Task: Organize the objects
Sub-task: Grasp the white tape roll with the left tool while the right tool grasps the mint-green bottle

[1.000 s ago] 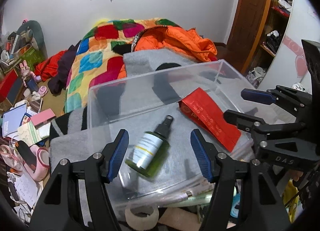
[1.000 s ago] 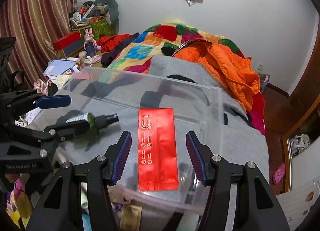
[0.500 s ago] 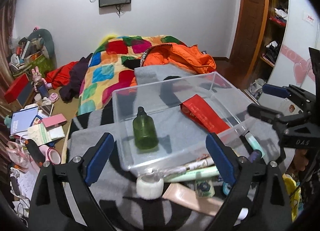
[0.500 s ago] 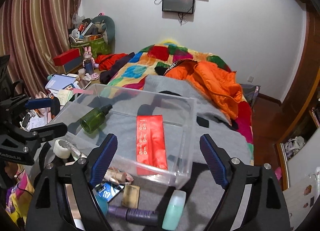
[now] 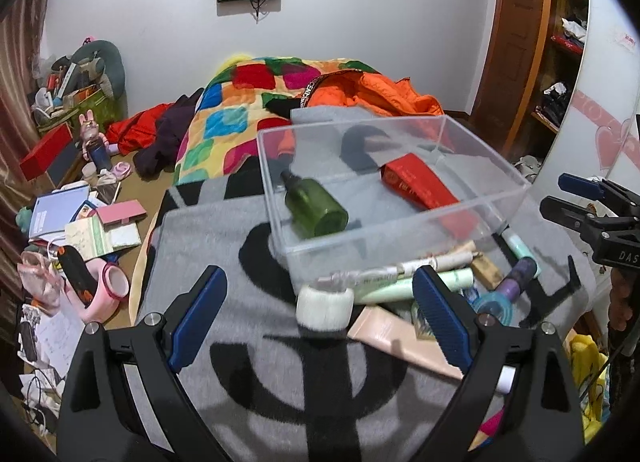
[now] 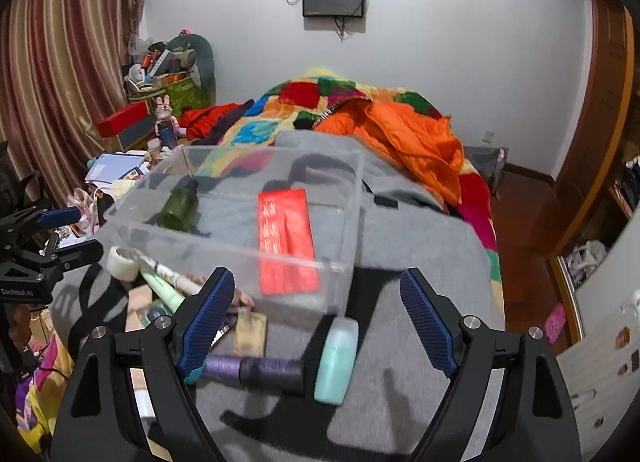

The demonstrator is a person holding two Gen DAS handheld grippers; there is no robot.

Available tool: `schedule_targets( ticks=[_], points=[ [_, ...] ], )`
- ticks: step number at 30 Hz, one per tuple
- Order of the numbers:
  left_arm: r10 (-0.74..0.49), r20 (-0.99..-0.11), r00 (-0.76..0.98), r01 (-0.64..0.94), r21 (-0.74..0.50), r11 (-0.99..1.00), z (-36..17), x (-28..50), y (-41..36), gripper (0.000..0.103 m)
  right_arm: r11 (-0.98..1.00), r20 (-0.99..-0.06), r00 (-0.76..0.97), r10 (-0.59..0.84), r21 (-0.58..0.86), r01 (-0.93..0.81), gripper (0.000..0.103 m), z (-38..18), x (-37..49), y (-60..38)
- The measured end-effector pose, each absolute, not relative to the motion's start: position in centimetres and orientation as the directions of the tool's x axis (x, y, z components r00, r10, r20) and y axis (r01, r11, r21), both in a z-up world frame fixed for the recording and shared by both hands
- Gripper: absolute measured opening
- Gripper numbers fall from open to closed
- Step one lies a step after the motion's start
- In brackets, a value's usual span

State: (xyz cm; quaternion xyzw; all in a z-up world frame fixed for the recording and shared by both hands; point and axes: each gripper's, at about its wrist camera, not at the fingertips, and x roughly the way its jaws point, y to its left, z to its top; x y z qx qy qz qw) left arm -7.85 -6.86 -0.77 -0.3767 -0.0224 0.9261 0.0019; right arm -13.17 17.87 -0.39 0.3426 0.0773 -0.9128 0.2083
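Left tongs (image 5: 318,316) hang spread wide apart, nothing between them, over the grey blanket (image 5: 224,246) with black markings. Just ahead of them a white tape roll (image 5: 325,304) sits on the blanket, touching the near left corner of the clear plastic bin (image 5: 400,230).

Inside the bin, left side: green spray bottle (image 5: 316,208) lying on its side, cap end toward the far wall. Right of it, a flat red packet (image 5: 424,184) lying on the bin floor, apart from the bottle.

Along the bin's near wall, outside it, a loose heap: a pale green tube (image 5: 400,286), a beige tube (image 5: 400,340), a purple bottle (image 6: 256,368) lying flat, and a mint green bottle (image 6: 336,358) whose side touches the purple one's dark cap. A tan rectangular item (image 6: 250,334) lies just behind the purple bottle; too blurred to tell what it is.

Right tongs (image 6: 316,324) are likewise wide apart and empty, hovering above the purple and mint bottles at the bin's near right corner.

Behind the bin, a patchwork quilt (image 6: 304,106) and an orange jacket (image 6: 416,142) cover the bed.
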Motion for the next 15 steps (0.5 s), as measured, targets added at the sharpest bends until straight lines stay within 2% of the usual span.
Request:
schedule_targets(
  ticks=[9, 13, 15],
  points=[
    [0.007, -0.708, -0.706, 0.035, -0.045, -0.998, -2.8, -7.2, -7.4, 0.094, -0.941, -0.691, -0.677, -0.252, 0.011, 0.339, 0.083, -3.5, -12.8, 20.3],
    [0.014, -0.711, -0.703, 0.036, -0.055, -0.998, -3.5, -7.3, -7.6, 0.075, -0.952, -0.721, -0.657, -0.222, 0.013, 0.307, 0.082, -5.1, -13.0, 21.6],
    [0.021, -0.716, -0.698, 0.036, -0.063, -0.997, -3.8, -7.5, -7.7, 0.071, -0.950, -0.733, -0.642, -0.226, 0.020, 0.311, 0.082, -5.6, -13.1, 21.8]
  ],
)
